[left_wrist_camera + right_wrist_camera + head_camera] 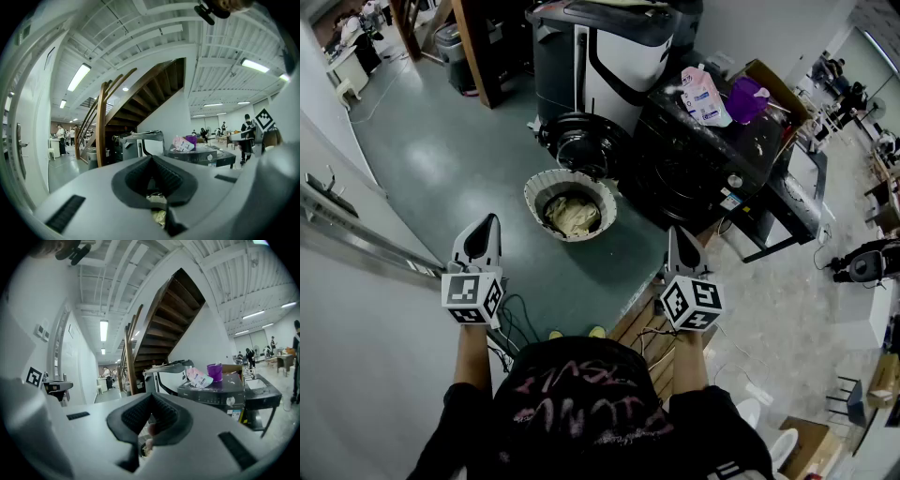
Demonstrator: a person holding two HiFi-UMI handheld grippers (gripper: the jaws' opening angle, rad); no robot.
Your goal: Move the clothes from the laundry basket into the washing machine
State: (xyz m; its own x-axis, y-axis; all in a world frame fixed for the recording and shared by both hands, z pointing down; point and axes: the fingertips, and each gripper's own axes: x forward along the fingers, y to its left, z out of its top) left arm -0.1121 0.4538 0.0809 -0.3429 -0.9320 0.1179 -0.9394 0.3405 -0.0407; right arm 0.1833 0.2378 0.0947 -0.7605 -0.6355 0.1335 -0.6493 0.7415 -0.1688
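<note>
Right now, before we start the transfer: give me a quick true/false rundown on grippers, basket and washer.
1. The left gripper and the right gripper are both shut with nothing held. True.
2. The laundry basket is empty. False: pale clothes lie in it.
3. A purple container stands on top of the washing machine. True.
4. The laundry basket sits on top of the washing machine. False: it stands on the floor next to the machine.
</note>
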